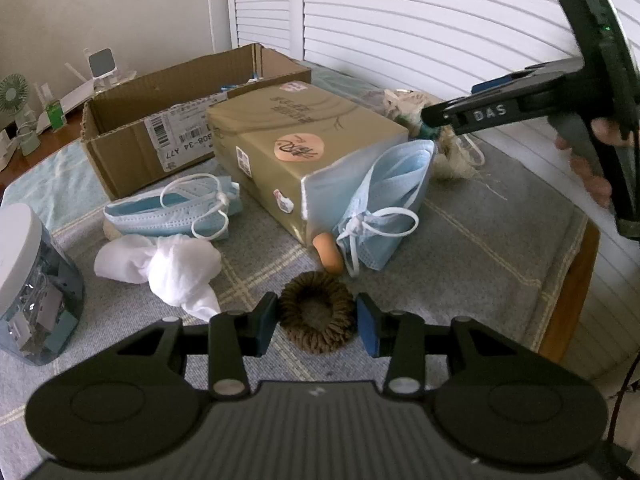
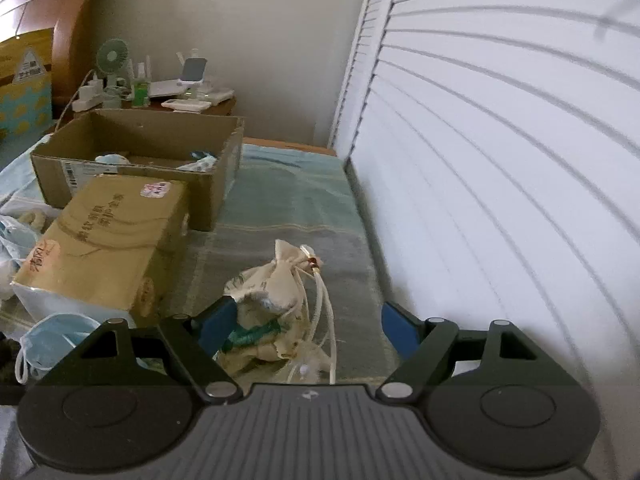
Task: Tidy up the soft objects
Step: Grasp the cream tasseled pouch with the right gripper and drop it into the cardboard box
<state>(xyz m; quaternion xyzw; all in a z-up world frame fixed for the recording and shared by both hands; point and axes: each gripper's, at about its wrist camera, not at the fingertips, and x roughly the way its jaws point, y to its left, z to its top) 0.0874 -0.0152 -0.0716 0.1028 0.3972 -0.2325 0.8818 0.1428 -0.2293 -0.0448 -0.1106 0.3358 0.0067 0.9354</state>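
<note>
The bench carries a grey checked cloth, an open cardboard box and a tan tissue pack. The left gripper has its jaws clamped on a brown hair scrunchie. The right gripper hangs with jaws apart over a cream drawstring pouch, not pressing it.

A clear jar with a white lid stands at the blanket's edge; a small green fan and white gadgets crowd the wooden side table beside louvred doors.
</note>
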